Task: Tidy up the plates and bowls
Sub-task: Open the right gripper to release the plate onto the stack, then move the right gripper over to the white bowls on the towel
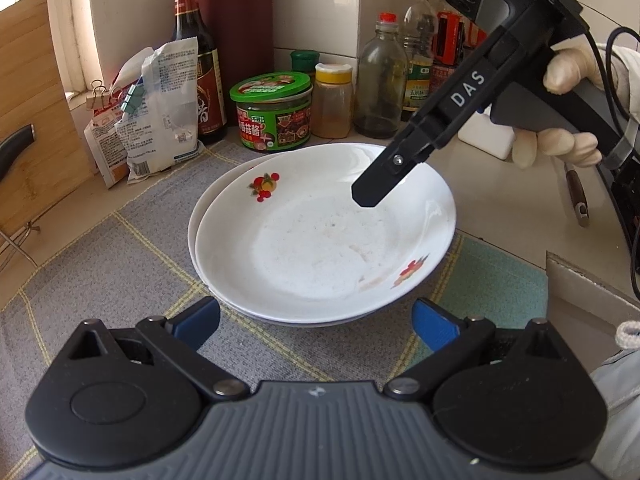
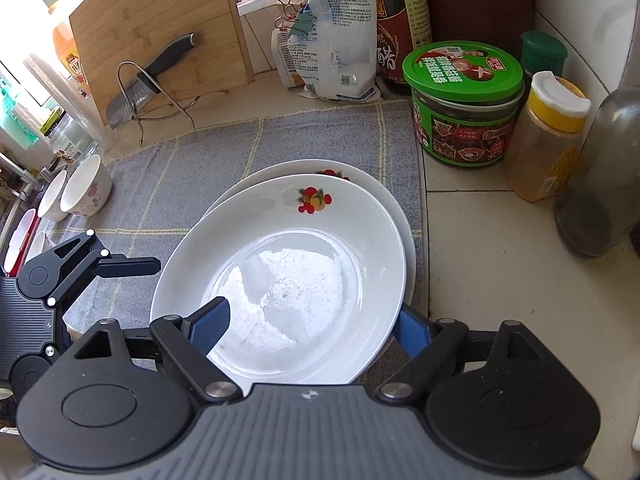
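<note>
Two white plates with fruit prints are stacked on a grey checked mat [image 1: 120, 276]. The top plate [image 1: 320, 240] [image 2: 288, 240] sits slightly off-centre on the lower plate [image 1: 197, 216] [image 2: 276, 168]. My right gripper [image 2: 312, 330] straddles the top plate's near rim, one blue pad over the inside and the other outside below the rim, with no pad pressing on it. One of its fingers [image 1: 376, 188] shows over the plate's far side. My left gripper [image 1: 318, 326] is open just short of the stack's near edge. Two small white bowls [image 2: 86, 188] lie on their sides at the mat's left.
A green-lidded jar [image 1: 272, 116], a yellow-capped spice jar [image 1: 333, 100], bottles [image 1: 380, 80] and clipped bags [image 1: 156, 108] crowd the back wall. A bamboo cutting board [image 2: 160, 24] and a knife [image 2: 152, 76] stand in a wire rack. A gloved hand [image 1: 560, 144] holds the right gripper.
</note>
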